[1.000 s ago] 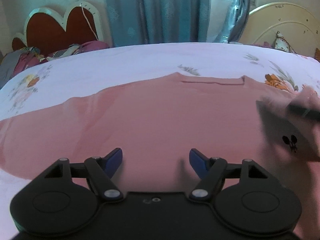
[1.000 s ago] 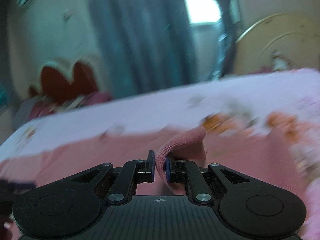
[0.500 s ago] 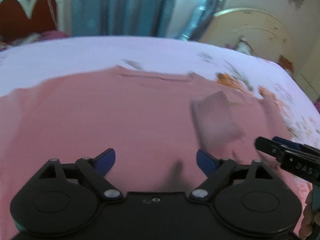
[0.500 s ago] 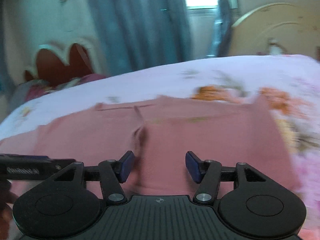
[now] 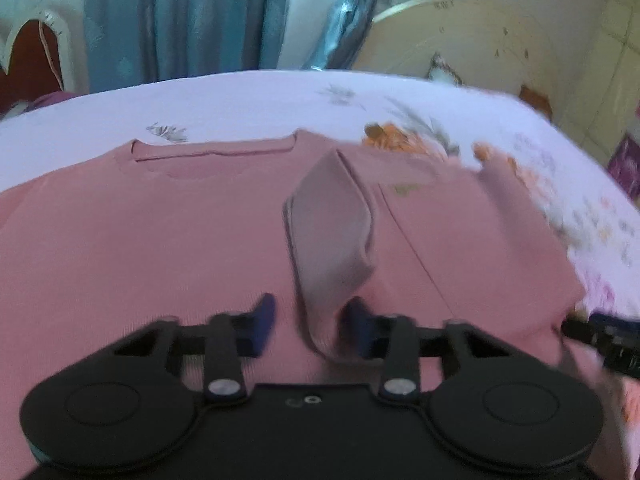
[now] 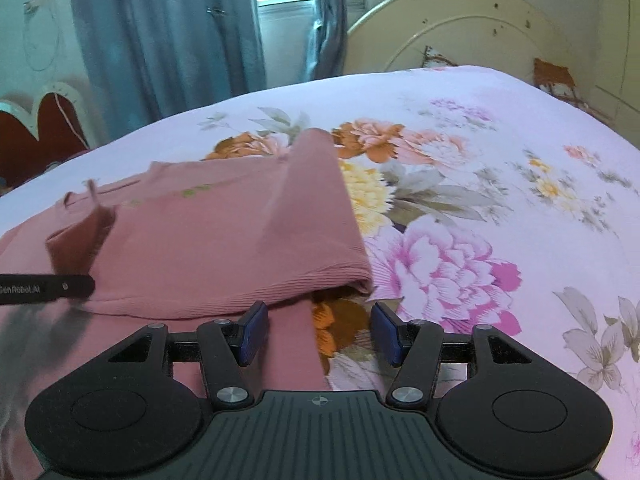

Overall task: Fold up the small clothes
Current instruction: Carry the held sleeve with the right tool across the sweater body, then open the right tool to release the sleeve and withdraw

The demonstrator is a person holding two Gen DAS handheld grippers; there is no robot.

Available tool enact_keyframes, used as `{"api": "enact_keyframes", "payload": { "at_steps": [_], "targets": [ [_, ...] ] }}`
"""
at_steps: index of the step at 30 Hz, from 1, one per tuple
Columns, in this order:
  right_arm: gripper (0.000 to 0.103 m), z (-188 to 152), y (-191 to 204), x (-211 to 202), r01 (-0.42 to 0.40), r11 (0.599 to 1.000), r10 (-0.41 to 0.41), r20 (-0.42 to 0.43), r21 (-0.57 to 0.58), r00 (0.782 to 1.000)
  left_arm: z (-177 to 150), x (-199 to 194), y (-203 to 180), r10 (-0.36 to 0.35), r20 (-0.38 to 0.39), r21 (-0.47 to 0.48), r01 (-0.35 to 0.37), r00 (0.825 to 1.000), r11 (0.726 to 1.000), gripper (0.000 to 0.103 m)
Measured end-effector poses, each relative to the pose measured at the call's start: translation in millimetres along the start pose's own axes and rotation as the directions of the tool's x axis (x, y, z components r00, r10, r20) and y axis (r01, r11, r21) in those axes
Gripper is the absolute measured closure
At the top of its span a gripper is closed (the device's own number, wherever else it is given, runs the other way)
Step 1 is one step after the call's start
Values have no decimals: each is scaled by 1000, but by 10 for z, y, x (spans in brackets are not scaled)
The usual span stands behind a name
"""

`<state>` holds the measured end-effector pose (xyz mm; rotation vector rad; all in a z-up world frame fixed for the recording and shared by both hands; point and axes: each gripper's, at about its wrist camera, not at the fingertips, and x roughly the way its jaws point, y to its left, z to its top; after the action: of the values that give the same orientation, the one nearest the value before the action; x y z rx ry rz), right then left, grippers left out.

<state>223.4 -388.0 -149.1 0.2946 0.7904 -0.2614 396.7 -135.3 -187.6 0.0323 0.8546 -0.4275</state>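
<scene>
— Left wrist view: where does the pink knitted sweater [image 5: 160, 240] lie?
— Flat on the floral lilac bedsheet [image 5: 240, 100], neckline at twelve o'clock. The left gripper [image 5: 308, 322] has just been closing; the sweater's folded-in sleeve cuff [image 5: 332, 240] sits between its blue pads, grip unclear.
— And the right gripper [image 6: 316, 330]?
— Jaws apart, nothing pinched, over the sweater's ribbed hem [image 6: 240, 296] at eleven o'clock.
</scene>
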Motion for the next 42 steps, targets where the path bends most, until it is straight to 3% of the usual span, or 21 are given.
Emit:
{"api": "enact_keyframes", "payload": {
  "at_steps": [2, 3, 7, 11, 16, 17, 18, 22, 25, 27, 32, 34, 35, 37, 38, 39, 42],
  "targets": [
    [46, -5, -9, 19, 0, 1000, 0, -2, -1, 1000, 42, -19, 49, -9, 21, -24, 10, 1000, 1000, 85],
    [46, 1, 1, 39, -1, 1000, 1, -7, 0, 1000, 57, -50, 82, -27, 42, -41, 28, 999, 999, 96],
    [46, 8, 16, 116, -6, 1000, 6, -10, 1, 1000, 167, -255, 163, -34, 131, -60, 42, 991, 997, 96],
    [46, 43, 64, 200, -3, 1000, 3, -1, -16, 1000, 344, -587, 227, -45, 231, -71, 63, 972, 996, 96],
    [47, 141, 81, 304, -14, 1000, 14, 12, 25, 1000, 326, -896, 467, 16, 306, -104, 16, 952, 994, 96],
    [57, 154, 87, 311, -19, 999, 19, 18, 28, 1000, 284, -905, 533, 38, 295, -106, -7, 955, 994, 96],
    [84, 167, 97, 325, -27, 999, 27, 17, 26, 1000, 244, -861, 601, 51, 275, -109, -21, 960, 994, 96],
    [95, 173, 82, 334, -26, 999, 25, 19, 31, 999, -8, -667, 821, 109, 177, -139, -84, 978, 987, 96],
    [95, 135, -40, 312, 0, 997, -1, 13, 77, 1000, -148, -537, 911, 123, 120, -170, -101, 985, 980, 96],
    [95, 104, -30, 301, 6, 998, -6, 3, 58, 1000, -199, -470, 885, 137, 81, -141, -125, 987, 982, 95],
    [95, 81, -34, 136, -11, 1000, 11, -16, 10, 1000, -198, -627, 943, 219, 96, -105, -209, 971, 972, 68],
    [94, 102, -74, 9, -21, 1000, 21, 8, 19, 1000, -198, -764, 987, 263, 132, -123, -248, 956, 961, 44],
    [93, 136, -90, -33, -30, 999, 29, 25, 22, 999, -176, -843, 1002, 277, 162, -133, -257, 947, 957, 42],
    [79, 233, -83, -41, -37, 999, 36, 50, 16, 998, -110, -907, 979, 271, 196, -120, -252, 942, 960, 41],
    [63, 292, -70, -15, -40, 999, 39, 59, 16, 998, -61, -897, 952, 252, 200, -107, -235, 947, 966, 41],
    [59, 353, -52, 32, -44, 999, 43, 63, 15, 997, -24, -852, 913, 236, 198, -99, -220, 951, 970, 41],
    [59, 543, 41, 247, -74, 997, 74, 57, 1, 996, 64, -693, 785, 204, 202, -73, -193, 958, 979, 43]
  ]
}}
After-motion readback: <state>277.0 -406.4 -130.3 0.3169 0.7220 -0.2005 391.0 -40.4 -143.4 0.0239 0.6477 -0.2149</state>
